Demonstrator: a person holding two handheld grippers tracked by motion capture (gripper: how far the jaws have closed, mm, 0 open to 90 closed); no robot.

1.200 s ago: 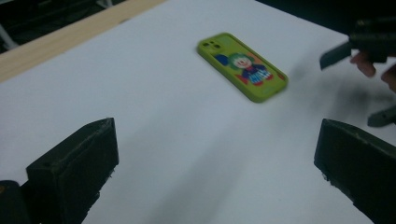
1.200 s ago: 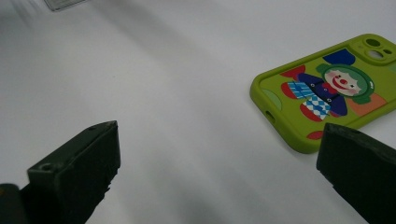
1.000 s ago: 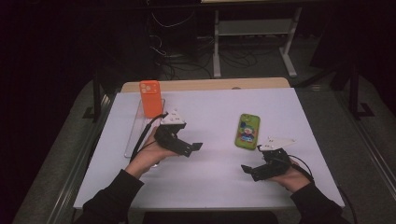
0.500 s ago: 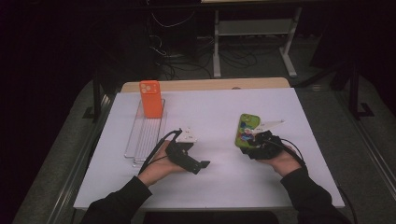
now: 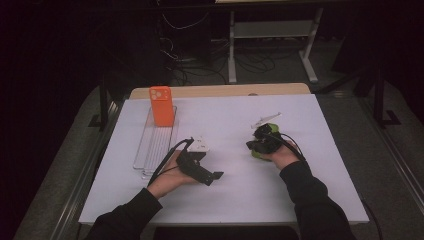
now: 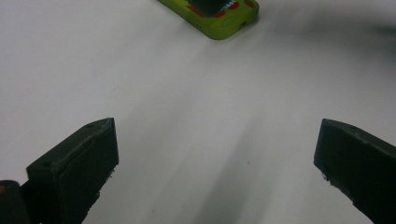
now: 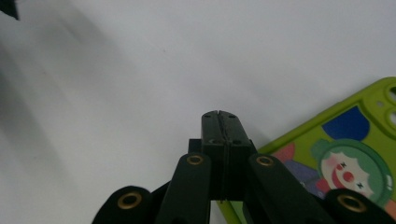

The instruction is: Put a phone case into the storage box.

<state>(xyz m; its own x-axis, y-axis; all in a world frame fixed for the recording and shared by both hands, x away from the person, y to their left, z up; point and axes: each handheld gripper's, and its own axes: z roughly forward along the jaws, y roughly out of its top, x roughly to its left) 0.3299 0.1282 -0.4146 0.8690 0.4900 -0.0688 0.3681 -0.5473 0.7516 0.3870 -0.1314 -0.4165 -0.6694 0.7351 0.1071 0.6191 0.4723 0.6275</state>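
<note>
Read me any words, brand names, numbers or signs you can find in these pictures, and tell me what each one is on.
There is no readable text.
Green phone case: a printed clown face and coloured shapes, no letters.
Orange phone case: plain back with camera cutouts, no lettering to be made out.
Clear rack and white table cover: unmarked.
Left gripper and right gripper: black jaws, no labels visible.
</note>
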